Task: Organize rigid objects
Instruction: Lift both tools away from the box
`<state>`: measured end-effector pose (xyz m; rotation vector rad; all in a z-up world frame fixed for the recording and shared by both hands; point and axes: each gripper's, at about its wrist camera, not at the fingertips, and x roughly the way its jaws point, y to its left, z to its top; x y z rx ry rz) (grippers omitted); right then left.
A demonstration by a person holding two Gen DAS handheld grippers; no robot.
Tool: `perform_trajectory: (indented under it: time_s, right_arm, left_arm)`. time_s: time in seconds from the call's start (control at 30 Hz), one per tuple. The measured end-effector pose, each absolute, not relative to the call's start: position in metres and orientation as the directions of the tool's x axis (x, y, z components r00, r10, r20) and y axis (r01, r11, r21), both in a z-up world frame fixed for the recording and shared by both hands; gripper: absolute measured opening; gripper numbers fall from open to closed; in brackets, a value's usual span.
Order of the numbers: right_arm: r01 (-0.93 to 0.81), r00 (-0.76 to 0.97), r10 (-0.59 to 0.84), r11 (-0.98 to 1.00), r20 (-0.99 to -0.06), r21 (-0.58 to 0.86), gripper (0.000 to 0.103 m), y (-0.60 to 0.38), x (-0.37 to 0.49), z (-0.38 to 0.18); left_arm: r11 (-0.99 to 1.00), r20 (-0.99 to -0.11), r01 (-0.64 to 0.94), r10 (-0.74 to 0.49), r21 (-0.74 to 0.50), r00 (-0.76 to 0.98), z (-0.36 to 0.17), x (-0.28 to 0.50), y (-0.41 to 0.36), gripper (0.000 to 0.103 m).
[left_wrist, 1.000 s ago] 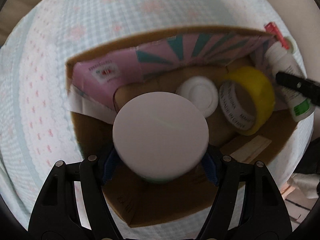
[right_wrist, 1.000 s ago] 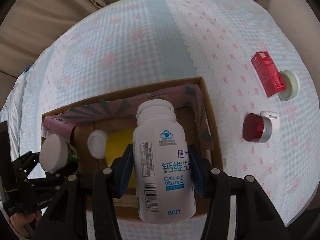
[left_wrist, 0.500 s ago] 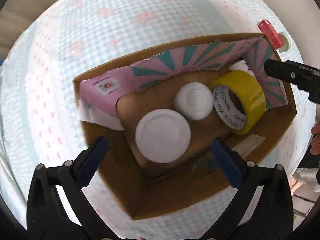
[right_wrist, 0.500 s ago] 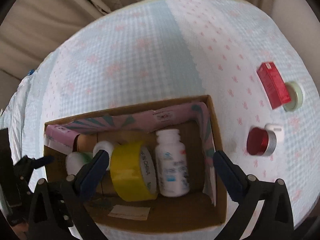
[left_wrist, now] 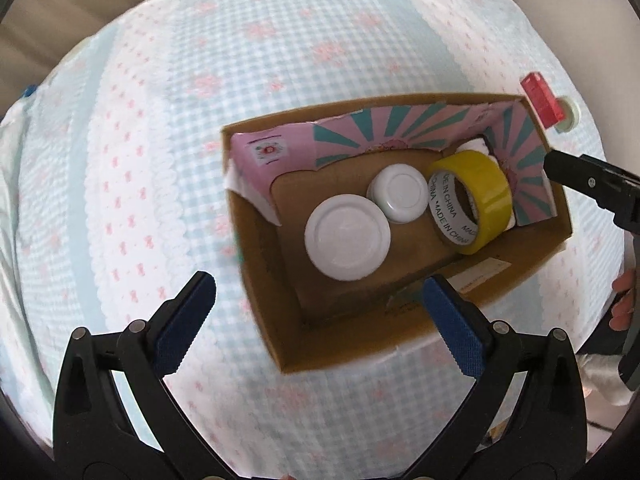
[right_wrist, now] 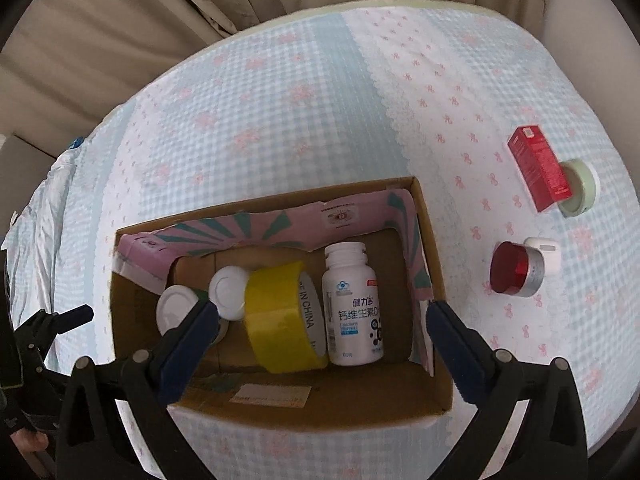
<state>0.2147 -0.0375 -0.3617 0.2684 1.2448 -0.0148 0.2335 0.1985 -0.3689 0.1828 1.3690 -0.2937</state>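
A cardboard box with a pink-and-teal liner sits on the checked cloth. Inside stand a large white-lidded jar, a smaller white-lidded jar, a yellow tape roll and a white vitamin bottle lying on its side. My left gripper hangs open and empty above the box's near left corner. Over the box's front part my right gripper is open too, nothing between its fingers.
On the cloth right of the box lie a red carton leaning on a pale round tin, a red-capped silver jar and a small white case. Beige curtains hang behind the table. A person's fingers show at the right edge.
Both grippers opened: the left let the large white-lidded jar down into the box, the right dropped the vitamin bottle in beside the tape. Both then rose away from the box.
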Motion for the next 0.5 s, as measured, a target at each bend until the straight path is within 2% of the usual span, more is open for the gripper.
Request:
perform_trajectory:
  time_s: [0.33,0.5]
  right_arm:
    - [0.098,0.374,0.129,0.979,-0.918,0.178,0.103,-0.024,0.178,-0.291]
    - [0.070,0.380,0.095,0.989,-0.920,0.131,0.103,-0.013,0.152,-0.247]
  left_arm:
    - [0.978,-0.961,0.199,-0.116,-0.065,0.252,-0.290,0.186,0.227,0.103]
    - [0.975,-0.949,0.210,-0.130,-0.070,0.287,-0.251,0.158,0.233,0.103]
